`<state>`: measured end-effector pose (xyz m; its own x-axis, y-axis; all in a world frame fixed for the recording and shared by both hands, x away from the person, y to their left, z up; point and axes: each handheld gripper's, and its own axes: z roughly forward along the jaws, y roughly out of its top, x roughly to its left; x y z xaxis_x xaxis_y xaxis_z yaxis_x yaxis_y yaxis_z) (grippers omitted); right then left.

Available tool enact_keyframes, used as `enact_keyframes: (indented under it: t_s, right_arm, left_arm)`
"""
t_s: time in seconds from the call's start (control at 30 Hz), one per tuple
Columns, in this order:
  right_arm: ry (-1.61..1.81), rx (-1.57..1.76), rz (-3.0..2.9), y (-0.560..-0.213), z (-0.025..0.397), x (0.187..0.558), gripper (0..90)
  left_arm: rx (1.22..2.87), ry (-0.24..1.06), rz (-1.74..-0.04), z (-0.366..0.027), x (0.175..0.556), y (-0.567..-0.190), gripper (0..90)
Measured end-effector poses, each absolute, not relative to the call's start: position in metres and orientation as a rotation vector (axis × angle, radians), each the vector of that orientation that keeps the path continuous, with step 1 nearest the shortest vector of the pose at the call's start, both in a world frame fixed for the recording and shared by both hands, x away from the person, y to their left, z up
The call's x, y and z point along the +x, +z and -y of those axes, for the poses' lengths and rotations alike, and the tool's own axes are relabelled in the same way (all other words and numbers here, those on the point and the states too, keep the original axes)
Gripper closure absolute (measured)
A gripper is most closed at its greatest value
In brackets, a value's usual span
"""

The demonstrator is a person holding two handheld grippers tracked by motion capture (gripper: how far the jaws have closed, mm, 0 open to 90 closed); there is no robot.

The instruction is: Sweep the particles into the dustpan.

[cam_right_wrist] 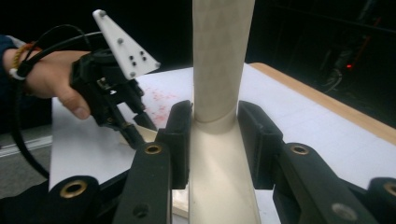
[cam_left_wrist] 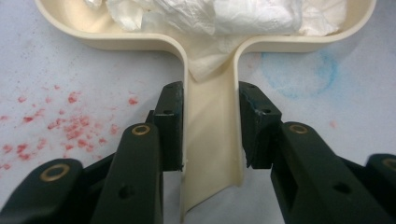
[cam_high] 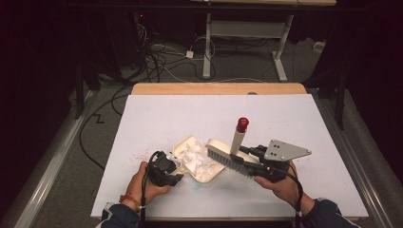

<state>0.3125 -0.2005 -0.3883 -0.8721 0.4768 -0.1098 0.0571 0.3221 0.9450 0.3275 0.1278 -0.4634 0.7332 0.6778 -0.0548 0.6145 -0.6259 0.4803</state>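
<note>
White table (cam_high: 304,123) top with a wood strip along the far edge; person's forearms come in from the near side. Cream dustpan (cam_high: 190,145) sits on the table near the front edge, slightly left of centre, pan loaded with crumpled white tissue (cam_high: 197,159); same tissue seen in the left gripper view (cam_left_wrist: 210,16), one corner spilling down toward the handle neck. Brush (cam_high: 228,159) lies over the right side of the pan, bristle head touching the pan rim, cream handle tilted up and away, red cap (cam_high: 243,124) on top. Left gripper (cam_high: 164,171) is clamped on the dustpan handle (cam_left_wrist: 210,140), a jaw pressed against each side wall, jaws narrow. Right gripper (cam_high: 268,164), grey plate on top, is closed round the brush handle (cam_right_wrist: 219,60), jaws snug on both sides where the handle meets its base. Red specks (cam_left_wrist: 70,126) scattered on the table left of the dustpan handle; faint blue ring stain (cam_left_wrist: 299,74) on its right, just beside the pan wall.
</note>
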Motion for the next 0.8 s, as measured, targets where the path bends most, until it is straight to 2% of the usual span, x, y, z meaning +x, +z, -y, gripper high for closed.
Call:
enact_keyframes:
  t_s: [0.5, 0.8]
  right_arm:
    - [1.488, 0.588, -2.164, -0.383, 0.255, 0.317, 68.3]
    - [1.477, 0.679, -2.187, -0.389, 0.284, 0.321, 68.4]
  left_arm:
    - [2.433, 0.187, -1.026, -0.139, 0.328, -0.465, 62.1]
    - [2.362, 0.233, -1.119, -0.152, 0.327, -0.467, 62.1]
